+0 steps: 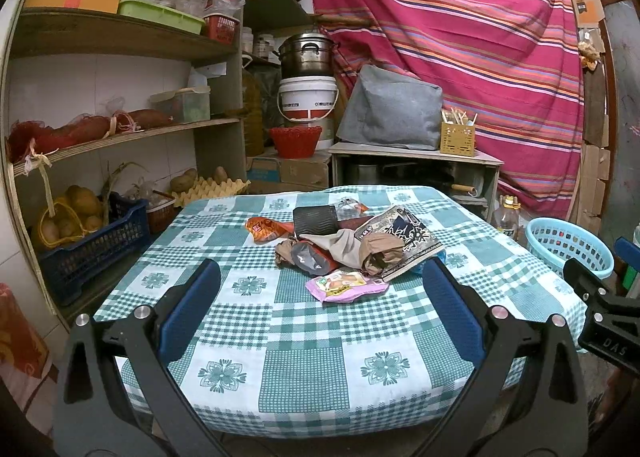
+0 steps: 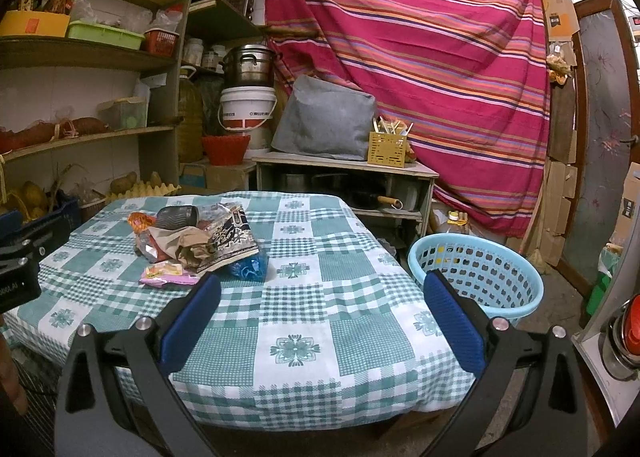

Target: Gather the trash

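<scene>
A heap of trash lies on the green checked table (image 1: 280, 341): a pink wrapper (image 1: 345, 285), an orange wrapper (image 1: 264, 229), a black ribbed cup (image 1: 315, 220), crumpled brown paper (image 1: 378, 253) and a black-and-white snack bag (image 1: 404, 239). My left gripper (image 1: 320, 277) is open and empty, held just short of the pink wrapper. My right gripper (image 2: 322, 291) is open and empty over the table's near right part, right of the heap (image 2: 200, 241). A blue wrapper (image 2: 249, 267) lies by the heap. A light blue basket (image 2: 476, 277) stands on the floor right of the table.
Shelves (image 1: 120, 129) with crates, potatoes and egg trays stand at the left. A low cabinet (image 1: 416, 161) with a grey covered box and a yellow utensil holder is behind the table. A striped pink cloth (image 1: 460, 37) hangs at the back. A bottle (image 1: 507, 217) stands near the basket.
</scene>
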`<state>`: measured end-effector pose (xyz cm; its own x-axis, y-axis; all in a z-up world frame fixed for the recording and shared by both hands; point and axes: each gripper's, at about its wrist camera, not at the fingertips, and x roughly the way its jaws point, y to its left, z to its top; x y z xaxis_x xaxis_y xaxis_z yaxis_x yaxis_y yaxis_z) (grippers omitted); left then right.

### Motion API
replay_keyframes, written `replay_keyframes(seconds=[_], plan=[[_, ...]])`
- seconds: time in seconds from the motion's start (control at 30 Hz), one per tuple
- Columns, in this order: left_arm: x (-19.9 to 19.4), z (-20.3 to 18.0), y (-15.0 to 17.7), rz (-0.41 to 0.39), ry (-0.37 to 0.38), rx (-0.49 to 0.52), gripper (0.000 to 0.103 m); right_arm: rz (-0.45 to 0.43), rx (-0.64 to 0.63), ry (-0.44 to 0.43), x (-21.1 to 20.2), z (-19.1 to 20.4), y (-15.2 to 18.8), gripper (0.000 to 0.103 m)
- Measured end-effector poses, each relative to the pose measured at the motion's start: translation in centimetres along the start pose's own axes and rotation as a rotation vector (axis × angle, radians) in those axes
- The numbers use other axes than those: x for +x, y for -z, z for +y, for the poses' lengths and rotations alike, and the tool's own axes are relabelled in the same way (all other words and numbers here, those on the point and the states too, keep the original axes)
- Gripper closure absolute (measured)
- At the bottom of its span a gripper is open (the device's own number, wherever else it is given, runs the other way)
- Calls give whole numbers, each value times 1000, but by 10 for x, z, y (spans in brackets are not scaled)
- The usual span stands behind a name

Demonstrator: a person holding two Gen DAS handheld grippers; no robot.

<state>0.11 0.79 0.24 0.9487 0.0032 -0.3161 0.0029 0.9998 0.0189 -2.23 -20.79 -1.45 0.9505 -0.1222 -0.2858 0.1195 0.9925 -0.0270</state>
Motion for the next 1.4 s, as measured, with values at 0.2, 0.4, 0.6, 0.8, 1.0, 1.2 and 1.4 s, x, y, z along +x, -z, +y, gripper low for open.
replay_keyframes(seconds=[0.2, 0.4, 0.6, 0.8, 1.0, 1.2, 1.4], plan=[[1, 1, 0, 2, 1, -1, 5, 4, -1, 0, 0, 0, 0, 4], [1, 0, 2, 3, 1, -1, 5, 4, -1, 2, 1, 0, 2, 4], [1, -1, 3, 4, 1, 1, 5, 5, -2, 2, 1, -1, 2, 4], [2, -1, 7, 1, 2, 2, 5, 6, -1, 1, 1, 0, 1, 4], [4, -3, 13, -6, 2, 9, 5, 0, -1, 0, 1, 1, 5, 4], [9, -3, 17, 15, 9, -1, 5, -1, -4, -1, 4, 2, 8, 4], [27, 2, 11, 36, 11, 5, 5, -3, -19, 5, 14, 5, 2, 4]])
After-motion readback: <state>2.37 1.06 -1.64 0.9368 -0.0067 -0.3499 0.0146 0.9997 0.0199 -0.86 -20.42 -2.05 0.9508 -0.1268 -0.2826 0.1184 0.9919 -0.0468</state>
